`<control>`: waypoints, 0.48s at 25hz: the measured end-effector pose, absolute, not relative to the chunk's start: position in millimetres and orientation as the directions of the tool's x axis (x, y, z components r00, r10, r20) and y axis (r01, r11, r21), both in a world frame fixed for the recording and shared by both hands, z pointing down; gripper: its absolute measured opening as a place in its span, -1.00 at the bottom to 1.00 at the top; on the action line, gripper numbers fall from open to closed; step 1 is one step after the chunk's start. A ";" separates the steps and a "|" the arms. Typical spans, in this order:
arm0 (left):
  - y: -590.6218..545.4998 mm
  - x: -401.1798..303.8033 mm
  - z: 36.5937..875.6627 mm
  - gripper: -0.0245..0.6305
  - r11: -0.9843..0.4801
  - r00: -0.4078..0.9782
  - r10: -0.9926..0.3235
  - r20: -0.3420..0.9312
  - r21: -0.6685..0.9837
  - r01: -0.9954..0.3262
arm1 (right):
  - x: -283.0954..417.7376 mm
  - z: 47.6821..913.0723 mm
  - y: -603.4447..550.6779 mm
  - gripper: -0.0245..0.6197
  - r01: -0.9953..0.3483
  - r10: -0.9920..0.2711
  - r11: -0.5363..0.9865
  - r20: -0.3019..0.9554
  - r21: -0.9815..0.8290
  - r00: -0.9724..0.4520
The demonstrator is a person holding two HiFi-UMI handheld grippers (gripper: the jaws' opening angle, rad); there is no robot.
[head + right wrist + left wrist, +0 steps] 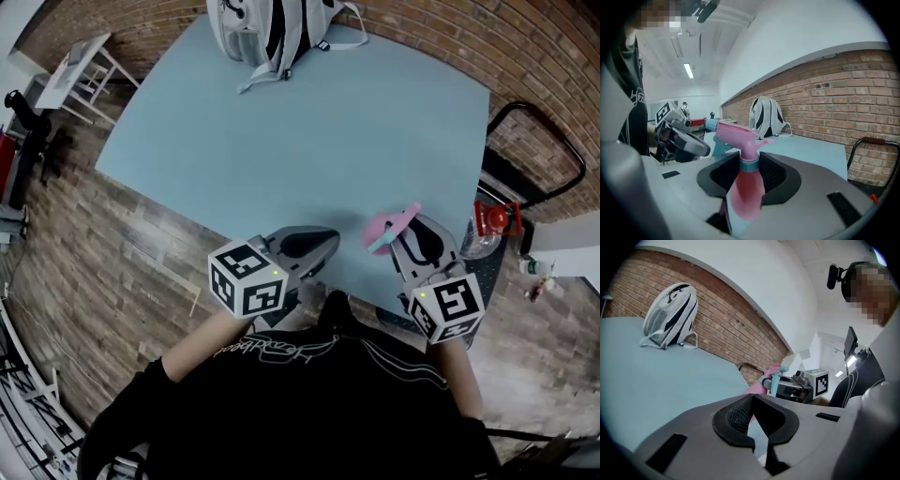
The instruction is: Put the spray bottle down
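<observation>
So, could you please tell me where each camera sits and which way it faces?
Head view: on the person's head, looking steeply down at the table; arms, left gripper and right gripper show.
Left gripper view: on the left gripper, facing the backpack; its jaws together, black shirt at right.
Right gripper view: on the right gripper, facing the brick wall; jaws clamp the spray bottle.
Shared: both gripper views see the backpack.

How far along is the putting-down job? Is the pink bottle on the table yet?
Nothing is done yet. In hand: the right gripper grips the spray bottle by its neck, at the edge of the blue table. The left gripper is shut, empty. Left: lower it onto the table and let go.
</observation>
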State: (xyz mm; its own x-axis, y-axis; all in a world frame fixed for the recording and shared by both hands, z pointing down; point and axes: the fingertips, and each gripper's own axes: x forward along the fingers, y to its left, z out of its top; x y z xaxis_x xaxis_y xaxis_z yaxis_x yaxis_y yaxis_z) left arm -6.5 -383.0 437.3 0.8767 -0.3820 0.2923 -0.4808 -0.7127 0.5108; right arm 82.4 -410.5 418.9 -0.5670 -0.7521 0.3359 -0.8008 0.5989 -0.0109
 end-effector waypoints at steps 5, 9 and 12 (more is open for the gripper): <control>-400.0 -4.9 451.8 -0.90 -0.689 0.872 -0.383 0.304 0.534 -0.489 | 80.7 432.9 -442.9 -0.51 -0.791 -0.745 0.611 0.356 0.028 -0.564; -414.9 -9.1 461.3 -0.90 -0.668 0.864 -0.395 0.313 0.547 -0.504 | 80.6 442.7 -464.3 -0.51 -0.792 -0.744 0.609 0.364 0.024 -0.561; -422.3 -10.9 470.0 -0.90 -0.656 0.859 -0.400 0.320 0.555 -0.512 | 81.4 450.1 -476.9 -0.51 -0.796 -0.747 0.605 0.359 0.018 -0.559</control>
